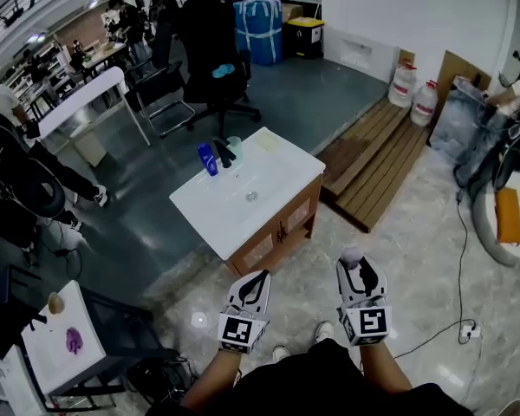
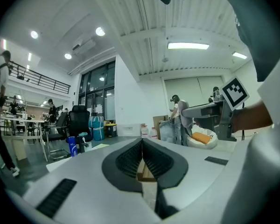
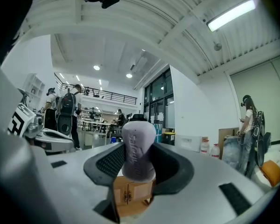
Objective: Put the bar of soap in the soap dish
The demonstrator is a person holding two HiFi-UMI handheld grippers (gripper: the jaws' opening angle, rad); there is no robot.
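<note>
My right gripper (image 1: 353,267) is shut on a pale lilac bar of soap (image 3: 138,148), which stands upright between the jaws and shows as a small pale lump (image 1: 351,256) in the head view. My left gripper (image 1: 258,280) is shut with nothing in it; its jaws meet in the left gripper view (image 2: 142,157). Both hang over the floor in front of a white-topped vanity (image 1: 277,167) with a sink basin. At its far corner lies a pale flat thing, perhaps the soap dish (image 1: 268,142), too small to tell.
On the vanity's back edge stand a blue bottle (image 1: 208,159), a black faucet (image 1: 224,153) and a clear cup (image 1: 235,148). A black office chair (image 1: 210,52) is behind it, a wooden pallet (image 1: 377,159) to its right. People work at benches far left.
</note>
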